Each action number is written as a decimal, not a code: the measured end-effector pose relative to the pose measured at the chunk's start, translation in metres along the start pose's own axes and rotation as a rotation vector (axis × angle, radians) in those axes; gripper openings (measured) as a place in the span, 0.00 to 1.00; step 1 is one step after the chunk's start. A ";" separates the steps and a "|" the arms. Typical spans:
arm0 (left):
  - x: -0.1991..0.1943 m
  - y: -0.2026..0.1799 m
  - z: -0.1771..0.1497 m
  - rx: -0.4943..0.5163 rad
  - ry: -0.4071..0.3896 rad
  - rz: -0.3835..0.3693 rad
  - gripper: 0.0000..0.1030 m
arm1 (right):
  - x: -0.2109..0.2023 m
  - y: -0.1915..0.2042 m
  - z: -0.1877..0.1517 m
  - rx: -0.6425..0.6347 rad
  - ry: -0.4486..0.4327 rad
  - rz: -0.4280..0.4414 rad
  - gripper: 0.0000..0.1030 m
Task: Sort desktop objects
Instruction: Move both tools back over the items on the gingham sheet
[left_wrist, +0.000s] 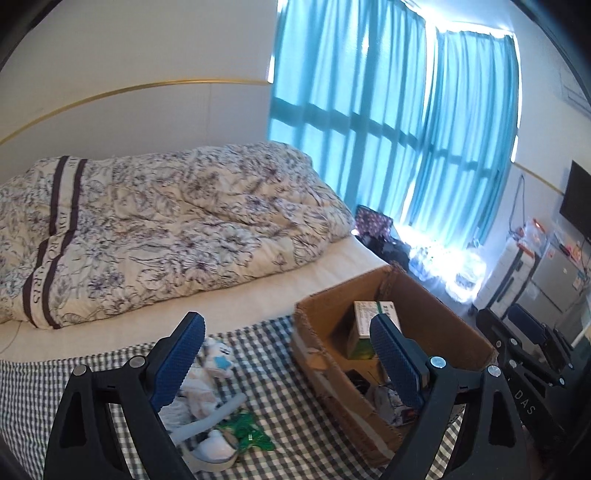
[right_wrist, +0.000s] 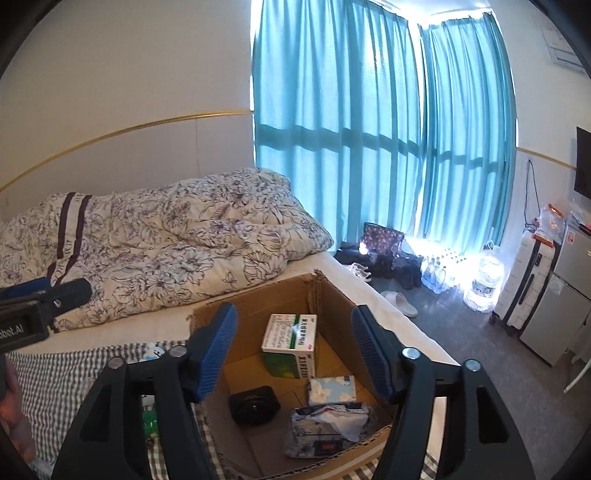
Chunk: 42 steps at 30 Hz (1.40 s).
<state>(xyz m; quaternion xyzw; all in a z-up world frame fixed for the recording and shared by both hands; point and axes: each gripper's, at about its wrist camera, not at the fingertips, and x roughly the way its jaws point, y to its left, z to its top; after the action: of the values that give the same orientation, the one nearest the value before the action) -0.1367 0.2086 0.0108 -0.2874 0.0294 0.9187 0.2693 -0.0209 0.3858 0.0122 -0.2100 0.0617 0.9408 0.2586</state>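
Observation:
A cardboard box (left_wrist: 439, 306) (right_wrist: 255, 308) stands on the checked cloth (left_wrist: 273, 354) at the bed's foot. Inside lie a green-and-white medicine box (right_wrist: 291, 338), a black round device (right_wrist: 255, 406), a blue tissue pack (right_wrist: 332, 391) and a floral tissue pack (right_wrist: 328, 424). Left of the box lie white and pale blue plush items (left_wrist: 214, 363), a grey strap (left_wrist: 218, 415) and a green packet (left_wrist: 247, 434). My left gripper (left_wrist: 288, 354) is open above the cloth, between the pile and the box. My right gripper (right_wrist: 295, 345) is open over the box, holding nothing.
A floral quilt (left_wrist: 147, 229) covers the bed behind. Teal curtains (left_wrist: 388, 110) hang at the window. On the floor to the right are shoes, a slipper (right_wrist: 400, 302), water bottles (right_wrist: 439, 271), a white suitcase (right_wrist: 524, 291) and a small fridge (right_wrist: 565, 295).

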 end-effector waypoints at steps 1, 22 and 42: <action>-0.004 0.006 0.000 -0.009 -0.009 0.008 0.91 | 0.000 0.003 0.001 -0.002 -0.002 0.008 0.65; -0.063 0.090 -0.008 -0.060 -0.105 0.138 1.00 | -0.009 0.078 0.009 -0.026 -0.049 0.130 0.83; -0.079 0.147 -0.032 -0.110 -0.102 0.230 1.00 | 0.010 0.156 -0.002 -0.146 -0.021 0.285 1.00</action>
<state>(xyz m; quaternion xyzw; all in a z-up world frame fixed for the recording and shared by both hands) -0.1416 0.0386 0.0124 -0.2495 -0.0018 0.9571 0.1470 -0.1081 0.2560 0.0072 -0.2074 0.0197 0.9722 0.1072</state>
